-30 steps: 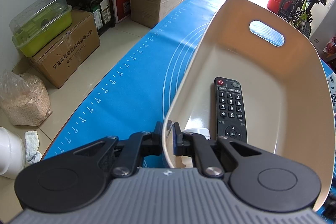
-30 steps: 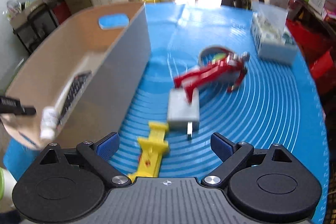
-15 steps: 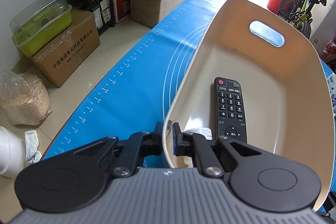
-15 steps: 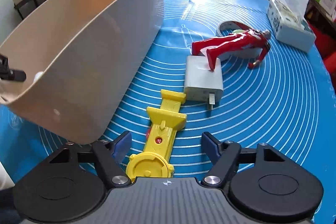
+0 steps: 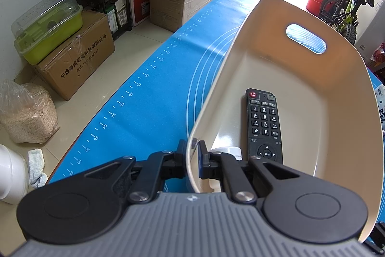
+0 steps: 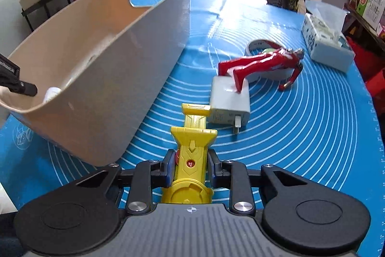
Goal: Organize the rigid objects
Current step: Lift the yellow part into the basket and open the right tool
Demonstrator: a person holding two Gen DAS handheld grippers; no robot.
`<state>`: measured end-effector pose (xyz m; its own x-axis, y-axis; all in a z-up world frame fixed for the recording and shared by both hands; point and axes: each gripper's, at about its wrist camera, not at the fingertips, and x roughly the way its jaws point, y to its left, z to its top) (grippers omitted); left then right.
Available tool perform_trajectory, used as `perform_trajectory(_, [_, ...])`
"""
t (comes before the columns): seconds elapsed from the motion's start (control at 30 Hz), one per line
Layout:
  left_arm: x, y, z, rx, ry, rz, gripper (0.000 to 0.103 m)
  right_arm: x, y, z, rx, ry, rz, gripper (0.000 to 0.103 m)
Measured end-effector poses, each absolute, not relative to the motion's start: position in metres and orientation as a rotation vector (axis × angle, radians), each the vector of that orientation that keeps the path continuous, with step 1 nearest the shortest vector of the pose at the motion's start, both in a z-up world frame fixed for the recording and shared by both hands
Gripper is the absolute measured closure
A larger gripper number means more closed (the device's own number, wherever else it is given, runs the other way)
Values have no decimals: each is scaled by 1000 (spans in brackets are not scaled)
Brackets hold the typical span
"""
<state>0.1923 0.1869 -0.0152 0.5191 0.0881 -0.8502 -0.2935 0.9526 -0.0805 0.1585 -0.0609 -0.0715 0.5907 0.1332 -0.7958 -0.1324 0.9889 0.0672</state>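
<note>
Right hand-held gripper (image 6: 190,166) clasps the yellow toy (image 6: 192,148), long axis pointing ahead; the bin (image 6: 134,78), gripped by the left hand-held gripper (image 5: 192,155), lies leftward.

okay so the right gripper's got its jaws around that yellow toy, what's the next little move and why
Probably lift the yellow toy straight up. The right gripper has its jaws shut on it, but its far end lies by the white charger, and the bin, held at its rim by the left gripper, has a tall wall to clear.
</note>
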Motion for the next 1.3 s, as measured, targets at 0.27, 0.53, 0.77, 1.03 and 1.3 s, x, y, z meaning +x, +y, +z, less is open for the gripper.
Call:
perform_trajectory(0.27, [192,187,-15,-226,1001,232,92,158,-71,-36,5,809,134,68])
perform_trajectory(0.53, [192,187,-15,-225,1001,231,92,161,-77,12,13,656,126,68])
perform_trajectory(0.77, [192,187,-15,-225,1002,232,92,174,-72,56,13,562,160,68])
perform_trajectory(1.03, [192,187,-15,-223,1002,232,92,193,-37,68,53,530,240,68])
perform_trajectory(1.3, [192,188,-16,-226,1001,230,92,219,15,46,49,628,344,68])
